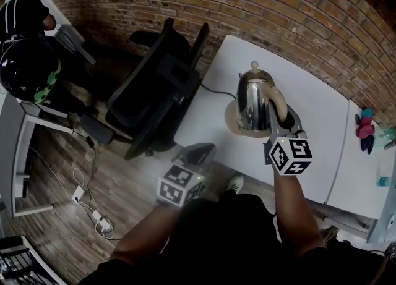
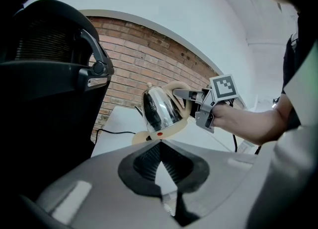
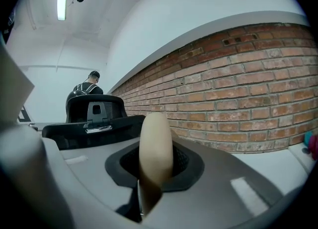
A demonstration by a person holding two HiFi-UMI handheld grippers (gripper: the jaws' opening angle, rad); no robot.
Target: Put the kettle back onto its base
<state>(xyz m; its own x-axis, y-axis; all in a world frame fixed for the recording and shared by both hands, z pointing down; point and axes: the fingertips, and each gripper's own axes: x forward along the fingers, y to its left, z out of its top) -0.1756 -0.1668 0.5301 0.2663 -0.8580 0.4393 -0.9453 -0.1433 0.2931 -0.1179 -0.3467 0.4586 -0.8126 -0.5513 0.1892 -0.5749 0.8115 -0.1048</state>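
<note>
On the white table [image 1: 309,110] in front of the brick wall [image 1: 278,12], the steel kettle [image 1: 252,101] stands over its round beige base [image 1: 231,122], and my right gripper [image 1: 276,114] has it by the beige handle [image 3: 155,148]. In the right gripper view the handle rises straight up between my fingers [image 3: 186,166]. They are clamped on it from both sides, only a little way apart, as wide as the handle is thick. My right arm reaches out over the table edge, the marker cube facing up towards my head.

From the left gripper view the kettle looks tilted, its handle side higher, with the base showing under its spout side. I cannot tell whether its bottom touches the base or hangs just above it. A black cord [image 1: 216,90] runs from the base across the table towards the black office chair [image 1: 158,86].

My left gripper [image 1: 201,149] hangs lower, off the near edge of the table, above the wooden floor [image 1: 68,216] and well apart from the kettle. Its ribbed fingers [image 2: 174,163] come together at the tips and there is nothing between them. It points towards the kettle and touches nothing
</note>
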